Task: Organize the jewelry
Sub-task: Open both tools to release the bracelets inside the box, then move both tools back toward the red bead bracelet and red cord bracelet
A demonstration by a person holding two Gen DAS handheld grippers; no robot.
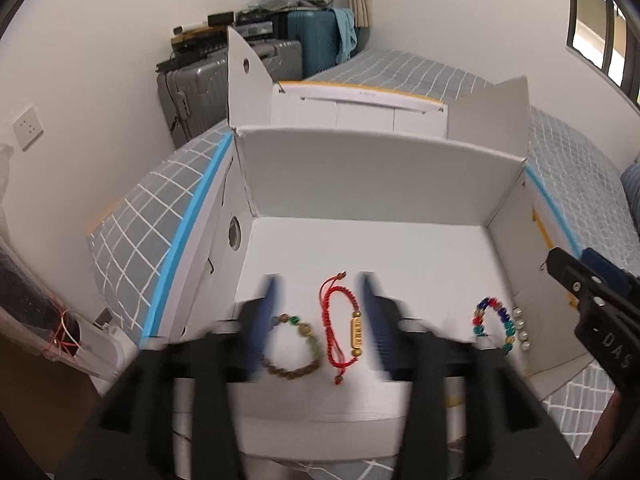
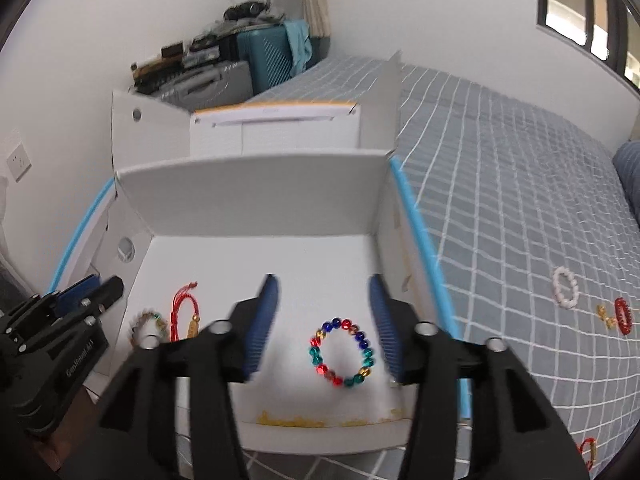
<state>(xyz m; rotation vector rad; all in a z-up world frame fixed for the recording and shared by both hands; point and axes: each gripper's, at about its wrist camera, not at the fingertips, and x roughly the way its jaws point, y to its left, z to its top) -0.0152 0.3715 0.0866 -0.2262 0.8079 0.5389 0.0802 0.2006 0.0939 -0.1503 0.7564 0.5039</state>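
Bracelets lie flat on the floor of an open white box on the bed. Wood-bead bracelet sits left, red cord bracelet with a gold tube charm just beside it, apart. Colored glass-bead bracelet sits near the right wall, with a short row of pearl beads just beside it by the wall. Left gripper hovers over the wood and red pieces, fingers spread, holding nothing. Right gripper hovers over the colored bracelet, fingers spread either side of it, not touching. Out on the bed, right of the box: white bead bracelet, small gold piece, red bracelet, another red piece near the lower edge, partly cut off. Suitcases stand at the far wall.
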